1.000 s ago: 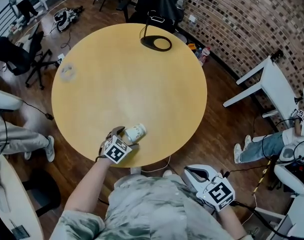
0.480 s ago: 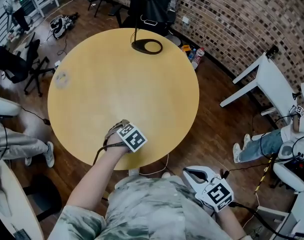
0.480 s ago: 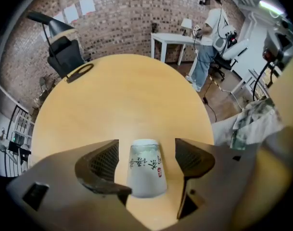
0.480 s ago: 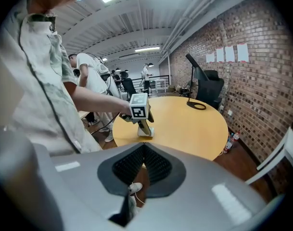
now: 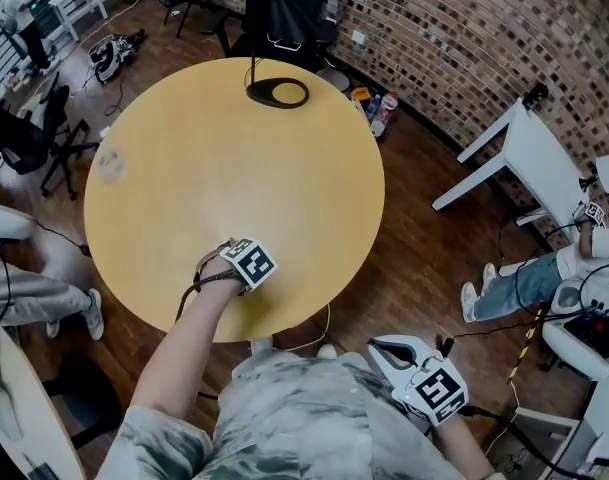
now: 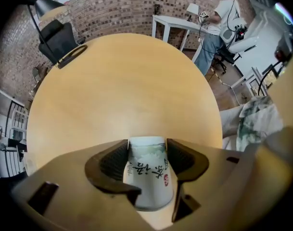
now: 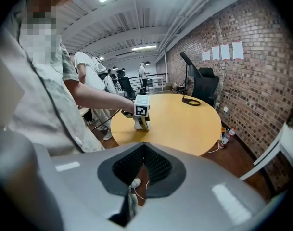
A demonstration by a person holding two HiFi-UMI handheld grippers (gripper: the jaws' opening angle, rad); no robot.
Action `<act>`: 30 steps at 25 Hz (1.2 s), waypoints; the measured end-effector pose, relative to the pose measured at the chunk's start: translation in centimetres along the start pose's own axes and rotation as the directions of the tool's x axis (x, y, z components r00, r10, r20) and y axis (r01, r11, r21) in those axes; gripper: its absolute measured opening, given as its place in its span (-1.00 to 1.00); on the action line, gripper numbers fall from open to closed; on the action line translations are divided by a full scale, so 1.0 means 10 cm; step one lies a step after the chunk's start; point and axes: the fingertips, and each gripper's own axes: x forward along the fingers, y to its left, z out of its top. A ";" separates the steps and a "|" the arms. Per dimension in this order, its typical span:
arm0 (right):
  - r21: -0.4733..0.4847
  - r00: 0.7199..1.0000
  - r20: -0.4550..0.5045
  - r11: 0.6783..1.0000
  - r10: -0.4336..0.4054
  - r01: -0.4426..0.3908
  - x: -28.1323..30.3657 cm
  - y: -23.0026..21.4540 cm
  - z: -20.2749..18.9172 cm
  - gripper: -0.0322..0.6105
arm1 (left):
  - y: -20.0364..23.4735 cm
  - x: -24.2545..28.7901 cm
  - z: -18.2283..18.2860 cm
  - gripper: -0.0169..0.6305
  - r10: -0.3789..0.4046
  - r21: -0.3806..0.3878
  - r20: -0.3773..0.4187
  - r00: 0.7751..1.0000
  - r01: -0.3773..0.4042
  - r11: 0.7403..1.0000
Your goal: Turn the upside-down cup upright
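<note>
The left gripper (image 5: pixel 244 265) pointed straight down, jaws pinching the cup (image 6: pixel 147 172), whose long axis ran along them (right gripper (image 5: pixel 384 347) hung well apart, jaws together).

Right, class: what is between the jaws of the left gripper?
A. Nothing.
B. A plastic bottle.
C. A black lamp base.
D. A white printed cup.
D: in its own view, the left gripper is shut on the white printed cup above the round table.

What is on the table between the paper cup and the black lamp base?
Nothing: only bare table lies between the cup and the lamp base, as the left gripper view shows.
</note>
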 end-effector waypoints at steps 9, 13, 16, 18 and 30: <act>-0.039 0.998 -0.009 0.998 0.056 -0.056 0.11 0.03 0.01 -0.89 | 0.05 -0.46 0.37 -0.16 0.052 -0.151 0.507 0.861 0.029 0.988; -0.058 0.997 -0.058 0.996 0.058 -0.062 0.13 0.03 0.03 -0.89 | 0.11 -0.62 0.43 -0.16 0.122 -0.212 0.703 0.701 0.043 0.976; -0.061 0.994 -0.066 0.994 0.084 -0.088 0.16 0.07 0.07 -0.89 | 0.15 -0.73 0.36 -0.17 0.170 -0.263 0.783 0.598 0.071 0.962; -0.050 0.993 -0.076 0.994 0.089 -0.093 0.17 0.09 0.09 -0.89 | 0.15 -0.72 0.31 -0.16 0.183 -0.267 0.813 0.552 0.073 0.961; -0.086 0.985 -0.145 0.991 0.094 -0.107 0.36 0.31 0.22 -0.89 | 0.06 -0.68 0.00 -0.16 0.188 -0.254 0.884 0.428 0.102 0.962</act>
